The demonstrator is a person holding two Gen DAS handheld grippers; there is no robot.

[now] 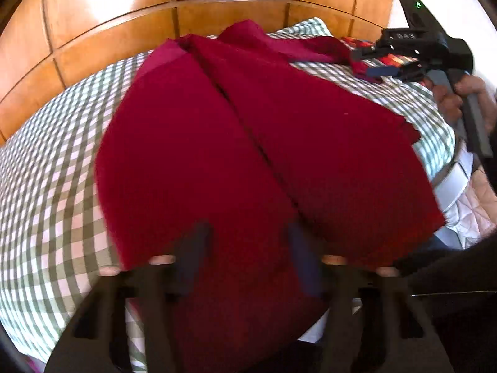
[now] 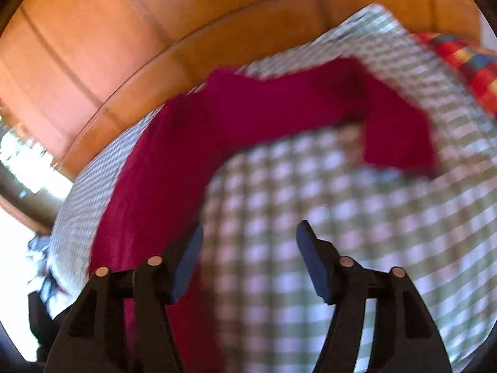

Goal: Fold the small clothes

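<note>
A dark red garment (image 1: 236, 143) lies spread on a green-and-white checked cloth (image 1: 52, 168), with a seam or gap running down its middle. My left gripper (image 1: 248, 242) is open just above the garment's near part, holding nothing. My right gripper (image 1: 377, 63) shows in the left wrist view at the far right, by the garment's sleeve (image 1: 320, 48). In the right wrist view the right gripper (image 2: 248, 242) is open over the checked cloth (image 2: 341, 205), with the red garment (image 2: 174, 155) to its left and the sleeve end (image 2: 400, 143) ahead.
A wooden headboard (image 1: 155, 21) curves behind the bed. A bright multicoloured checked fabric (image 2: 466, 62) lies at the far right; it also shows in the left wrist view (image 1: 394, 60). White and pink bedding (image 1: 472, 205) hangs at the right edge.
</note>
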